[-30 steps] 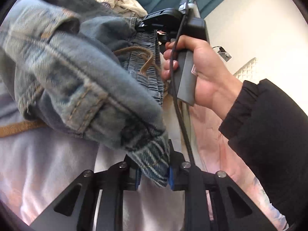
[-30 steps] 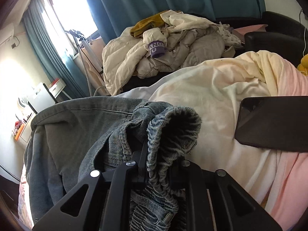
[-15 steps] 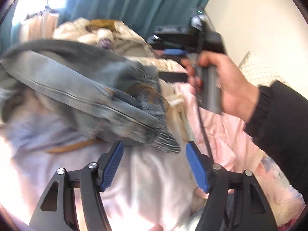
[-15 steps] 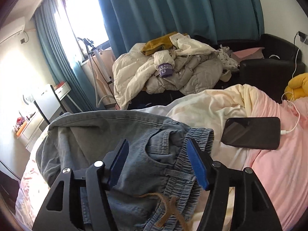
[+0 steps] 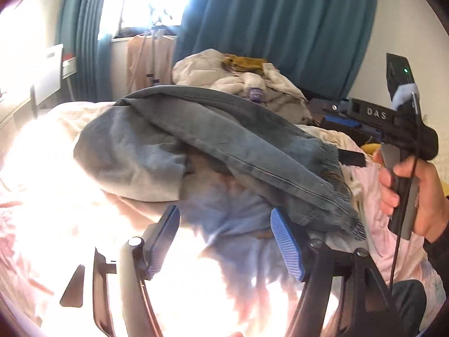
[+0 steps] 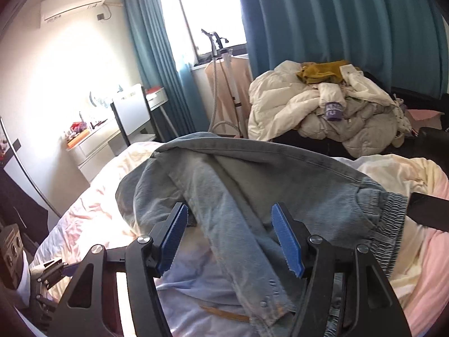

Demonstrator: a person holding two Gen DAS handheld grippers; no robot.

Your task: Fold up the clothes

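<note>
While folded jeans (image 6: 252, 185) lie ahead, each hand-held gripper (image 6: 230, 241) gapes.

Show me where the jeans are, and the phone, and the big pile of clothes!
jeans (image 6: 252, 179), right wrist view, on the folded leg.
phone (image 6: 429, 210), right wrist view, on its dark screen at the right edge.
pile of clothes (image 6: 322, 112), right wrist view, on the cream jacket.

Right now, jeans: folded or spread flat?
Folded, loosely. The jeans lie doubled over on the bed, legs over the body, bunched and uneven. Neither claw grips them.
</note>
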